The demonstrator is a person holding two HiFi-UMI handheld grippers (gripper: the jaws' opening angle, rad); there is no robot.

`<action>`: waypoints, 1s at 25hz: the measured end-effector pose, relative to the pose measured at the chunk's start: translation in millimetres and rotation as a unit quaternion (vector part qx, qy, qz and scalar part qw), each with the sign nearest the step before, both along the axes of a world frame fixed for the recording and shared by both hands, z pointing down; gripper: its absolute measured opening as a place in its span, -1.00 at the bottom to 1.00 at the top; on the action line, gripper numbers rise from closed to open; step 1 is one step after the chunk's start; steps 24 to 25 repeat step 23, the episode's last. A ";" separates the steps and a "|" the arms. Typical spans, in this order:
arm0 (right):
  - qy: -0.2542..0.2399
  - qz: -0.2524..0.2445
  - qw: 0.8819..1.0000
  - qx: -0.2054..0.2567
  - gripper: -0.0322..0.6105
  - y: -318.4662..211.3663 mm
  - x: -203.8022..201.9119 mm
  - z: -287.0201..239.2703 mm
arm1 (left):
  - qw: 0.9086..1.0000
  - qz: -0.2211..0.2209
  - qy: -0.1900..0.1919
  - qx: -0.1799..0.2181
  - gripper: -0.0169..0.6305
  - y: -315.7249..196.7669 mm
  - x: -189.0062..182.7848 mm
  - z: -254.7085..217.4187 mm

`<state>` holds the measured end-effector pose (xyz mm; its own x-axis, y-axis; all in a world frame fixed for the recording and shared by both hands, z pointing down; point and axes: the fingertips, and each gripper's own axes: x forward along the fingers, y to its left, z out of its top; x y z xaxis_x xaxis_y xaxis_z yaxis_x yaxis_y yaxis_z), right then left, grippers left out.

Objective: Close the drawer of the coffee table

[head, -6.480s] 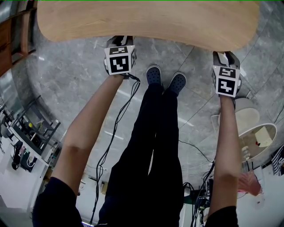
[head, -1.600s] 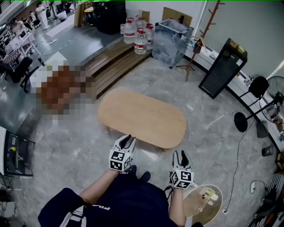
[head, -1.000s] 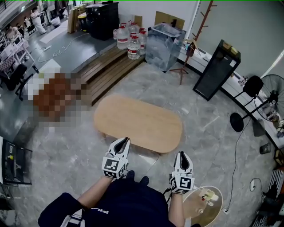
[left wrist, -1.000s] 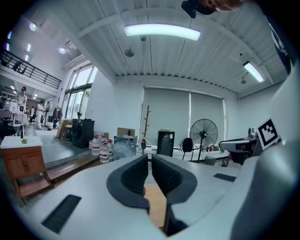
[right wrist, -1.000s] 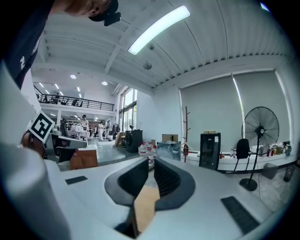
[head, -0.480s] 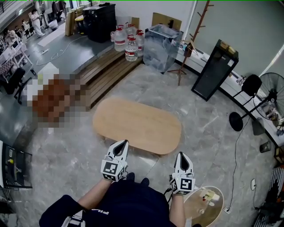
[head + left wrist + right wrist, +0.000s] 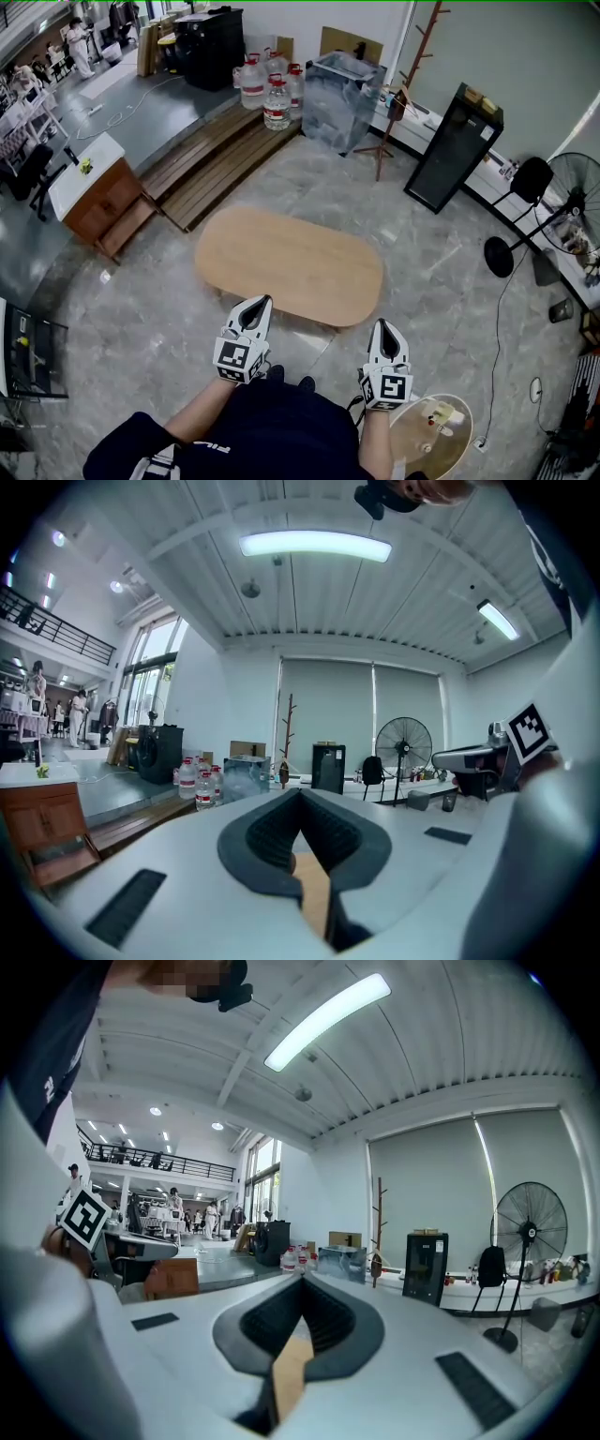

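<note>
The coffee table [image 7: 289,264] has an oval light wood top and stands on the grey marble floor in the middle of the head view. No drawer shows; the table's near side is hidden under the top. My left gripper [image 7: 260,302] is held just short of the table's near edge, shut with nothing in it. My right gripper [image 7: 382,324] hangs level with it to the right, also shut and empty. In the left gripper view the left gripper [image 7: 300,794] has its pads together, with a sliver of the coffee table [image 7: 314,892] below. The right gripper [image 7: 302,1279] looks the same.
A small round side table [image 7: 427,431] stands by my right arm. A wooden cabinet [image 7: 94,202] is at far left, and a slatted platform [image 7: 220,155] with water bottles [image 7: 272,94] lies behind the table. A black cabinet [image 7: 455,145] and a fan [image 7: 572,220] stand at the right.
The head view has lifted from the table's near edge to the whole room. Both grippers' jaws, apart a second and a half ago, are now together. The hands have barely moved lately.
</note>
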<state>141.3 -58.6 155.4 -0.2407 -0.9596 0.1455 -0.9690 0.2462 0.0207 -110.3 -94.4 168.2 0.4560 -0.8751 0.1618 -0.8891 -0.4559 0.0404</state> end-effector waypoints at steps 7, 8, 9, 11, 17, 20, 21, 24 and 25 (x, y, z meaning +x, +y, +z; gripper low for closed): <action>0.003 -0.007 1.000 0.005 -0.82 -2.6 0.4 -5.7 | 1.000 0.002 -0.001 0.005 -0.87 -2.1 5.2 -4.5; 0.002 -0.009 1.000 0.005 -0.82 -2.5 0.7 -5.6 | 1.000 0.003 -0.001 0.005 -0.87 -2.0 6.2 -4.0; 0.000 -0.012 1.000 0.004 -0.82 -2.2 0.8 -5.6 | 1.000 0.004 -0.002 0.003 -0.87 -1.8 7.1 -3.4; -0.003 -0.015 1.000 0.003 -0.82 -2.1 1.5 -6.0 | 1.000 0.005 -0.002 0.001 -0.87 -1.5 8.6 -3.1; -0.003 -0.021 1.000 0.001 -0.82 -4.8 3.4 -3.0 | 1.000 0.007 -0.005 0.001 -0.87 -2.7 12.7 -1.9; -0.003 -0.024 1.000 0.000 -0.82 -4.9 3.7 -1.6 | 1.000 0.009 -0.007 0.000 -0.87 -2.8 15.4 -0.4; -0.002 -0.026 1.000 0.000 -0.82 -4.9 3.2 -2.2 | 1.000 0.009 -0.007 0.000 -0.87 -2.8 15.7 -0.9; -0.001 -0.028 1.000 0.000 -0.82 -4.8 1.8 -3.5 | 1.000 0.010 -0.008 0.000 -0.87 -2.6 16.1 -2.1; -0.001 -0.028 1.000 0.000 -0.82 -4.8 1.8 -3.5 | 1.000 0.010 -0.008 0.000 -0.87 -2.6 16.1 -2.1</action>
